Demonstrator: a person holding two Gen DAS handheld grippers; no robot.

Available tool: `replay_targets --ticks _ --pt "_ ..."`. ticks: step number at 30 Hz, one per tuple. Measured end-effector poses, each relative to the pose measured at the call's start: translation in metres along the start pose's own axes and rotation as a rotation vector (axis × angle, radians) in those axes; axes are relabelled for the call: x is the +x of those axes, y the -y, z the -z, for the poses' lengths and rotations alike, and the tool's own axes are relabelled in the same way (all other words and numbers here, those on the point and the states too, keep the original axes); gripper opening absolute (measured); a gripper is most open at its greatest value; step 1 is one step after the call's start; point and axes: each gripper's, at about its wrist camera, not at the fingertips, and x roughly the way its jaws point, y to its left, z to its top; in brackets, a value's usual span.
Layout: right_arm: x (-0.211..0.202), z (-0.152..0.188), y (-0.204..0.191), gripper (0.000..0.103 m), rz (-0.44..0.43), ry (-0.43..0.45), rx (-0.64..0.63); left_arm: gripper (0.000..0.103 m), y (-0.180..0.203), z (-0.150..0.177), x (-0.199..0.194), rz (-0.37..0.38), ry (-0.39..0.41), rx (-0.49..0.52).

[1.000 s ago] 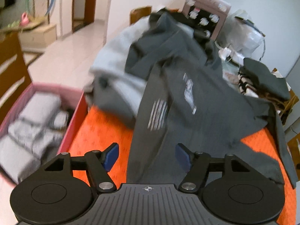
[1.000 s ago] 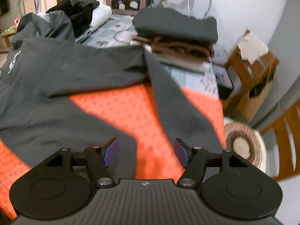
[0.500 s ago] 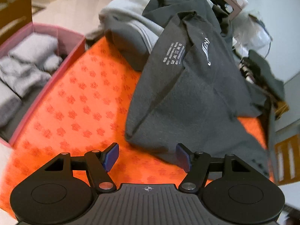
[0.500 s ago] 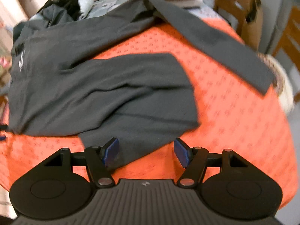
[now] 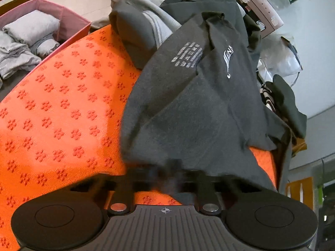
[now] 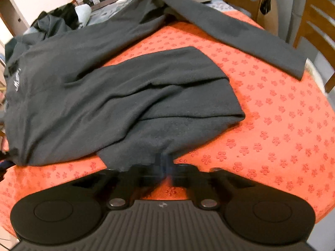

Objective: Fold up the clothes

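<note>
Dark grey long-sleeved fleece garment (image 6: 117,87) lies spread over the orange cloth with a raised paw-print pattern (image 6: 282,125) that covers the table. In the right wrist view its body is folded over on itself in soft ridges, and one long sleeve (image 6: 240,35) stretches flat toward the far right edge of the table, its cuff ending near that edge. The near hem of the garment reaches the table's near edge, where the right gripper (image 6: 165,165) has just closed its jaws; the blurred blue pads are clenched on a pinch of the hem, which puckers into them.

In the left wrist view the same garment (image 5: 199,108) shows a white printed care label and a small white embroidered logo (image 5: 228,61) on its upper part. The left gripper (image 5: 171,171) has likewise just closed, and its jaws are clamped on the garment's lower edge, which drapes over the fingers and hides the pads.

Beyond the garment, at the far edge of the table, a light grey sweatshirt (image 5: 146,18) sits in a heap with other dark clothes. Off the table's left edge stands a pink fabric storage box (image 5: 69,23) holding folded grey clothes (image 5: 31,31). A wooden chair (image 6: 316,31) stands beside the table's right edge.
</note>
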Motion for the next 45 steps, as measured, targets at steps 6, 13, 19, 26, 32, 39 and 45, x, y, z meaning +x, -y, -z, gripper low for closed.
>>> replay_targets --ticks 6,13,19,26,32,39,45 --pt "-0.028 -0.014 0.006 0.003 0.041 0.049 -0.111 0.006 0.015 -0.020 -0.033 -0.001 0.128 0.006" --pt "-0.083 -0.052 0.056 0.003 0.247 0.121 -0.317 0.006 0.053 -0.039 -0.072 0.003 0.259 0.059" --pt "-0.119 -0.086 0.090 0.003 0.482 0.189 -0.592 0.006 0.069 -0.048 -0.088 0.031 0.260 -0.021" --pt "-0.155 -0.092 0.094 0.003 0.607 0.314 -0.801 0.006 0.073 -0.040 -0.097 0.026 0.234 -0.050" --pt "-0.122 -0.028 0.102 0.003 0.513 0.153 -0.797 0.006 0.051 -0.029 -0.087 -0.095 0.177 -0.027" --pt "-0.092 0.025 0.124 0.003 0.394 -0.036 -0.616 0.006 0.027 -0.022 -0.073 -0.208 0.123 0.012" --pt "-0.111 -0.003 0.149 0.009 0.383 0.027 -0.408 0.006 0.028 -0.020 -0.068 -0.234 0.112 0.047"
